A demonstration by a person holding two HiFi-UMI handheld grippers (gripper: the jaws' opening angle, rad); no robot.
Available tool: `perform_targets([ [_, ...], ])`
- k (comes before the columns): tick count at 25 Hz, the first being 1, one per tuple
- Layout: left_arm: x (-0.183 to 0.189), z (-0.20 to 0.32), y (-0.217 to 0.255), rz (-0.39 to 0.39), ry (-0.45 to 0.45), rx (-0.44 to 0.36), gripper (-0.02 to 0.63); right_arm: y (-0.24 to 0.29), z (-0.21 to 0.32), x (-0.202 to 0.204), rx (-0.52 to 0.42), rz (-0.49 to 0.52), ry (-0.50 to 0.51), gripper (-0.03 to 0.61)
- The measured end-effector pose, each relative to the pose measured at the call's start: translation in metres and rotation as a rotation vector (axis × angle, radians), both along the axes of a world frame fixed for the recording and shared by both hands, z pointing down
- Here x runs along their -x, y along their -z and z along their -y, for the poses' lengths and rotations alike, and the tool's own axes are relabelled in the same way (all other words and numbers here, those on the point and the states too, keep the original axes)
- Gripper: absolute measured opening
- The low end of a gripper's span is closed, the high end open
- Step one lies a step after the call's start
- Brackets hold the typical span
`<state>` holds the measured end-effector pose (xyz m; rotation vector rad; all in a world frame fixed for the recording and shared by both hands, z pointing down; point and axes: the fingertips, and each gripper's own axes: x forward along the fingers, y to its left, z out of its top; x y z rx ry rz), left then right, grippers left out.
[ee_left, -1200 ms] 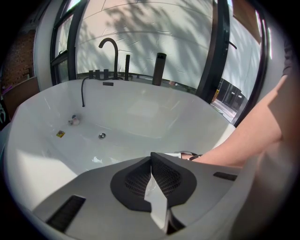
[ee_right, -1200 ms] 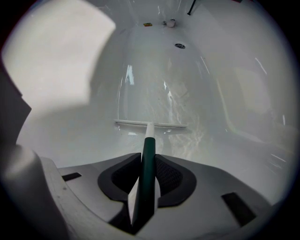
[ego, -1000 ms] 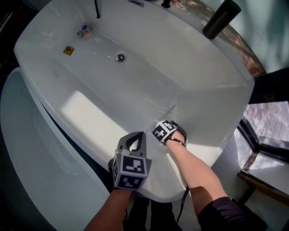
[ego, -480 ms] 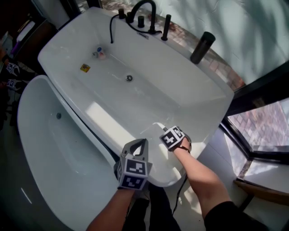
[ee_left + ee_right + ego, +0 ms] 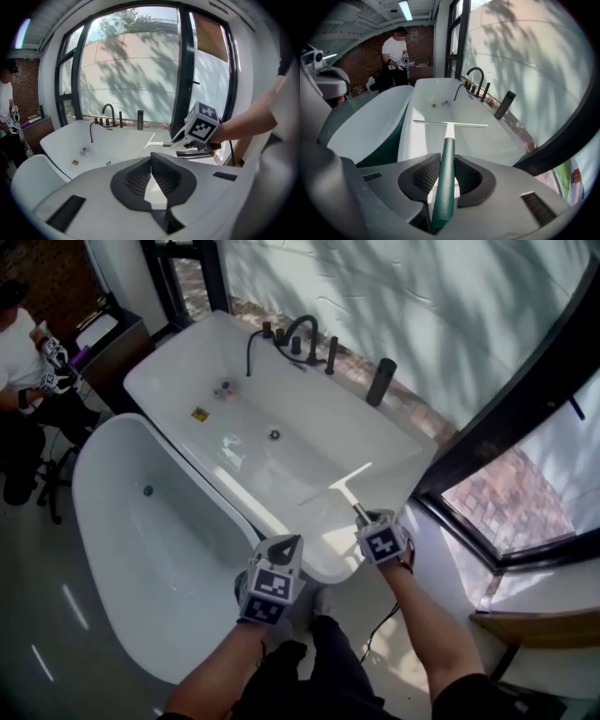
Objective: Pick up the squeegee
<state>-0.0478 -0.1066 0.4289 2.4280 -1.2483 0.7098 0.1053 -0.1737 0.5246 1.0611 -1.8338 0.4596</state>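
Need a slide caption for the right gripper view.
Right gripper jaws closing on the green-handled squeegee, blade above the white bathtub.

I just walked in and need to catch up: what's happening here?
A person stands at a white bathtub with a hand-held gripper in each hand. The right hand-held gripper has the squeegee by its green handle, jaws closing on it, blade out over the tub. The left hand-held gripper is shut and empty.

Grey floor (image 5: 37, 643) under near bathtub (image 5: 178, 587) and far bathtub (image 5: 319, 418), side by side.
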Motion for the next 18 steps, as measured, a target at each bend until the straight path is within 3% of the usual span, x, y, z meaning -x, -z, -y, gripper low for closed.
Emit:
perform_targets([
  [9, -0.019, -0.098, 0.075, -0.012, -0.023, -0.078, -0.008, 0.133, -0.114, -0.058, -0.220, 0.133, -0.021, 0.159],
  [14, -0.078, -0.105, 0.081, 0.059, -0.057, -0.133, -0.008, 0.148, -0.146, -0.084, -0.247, 0.183, 0.025, 0.151],
  [18, -0.116, -0.107, 0.070, 0.097, -0.049, -0.123, -0.008, 0.152, -0.154, -0.094, -0.261, 0.192, 0.073, 0.145],
])
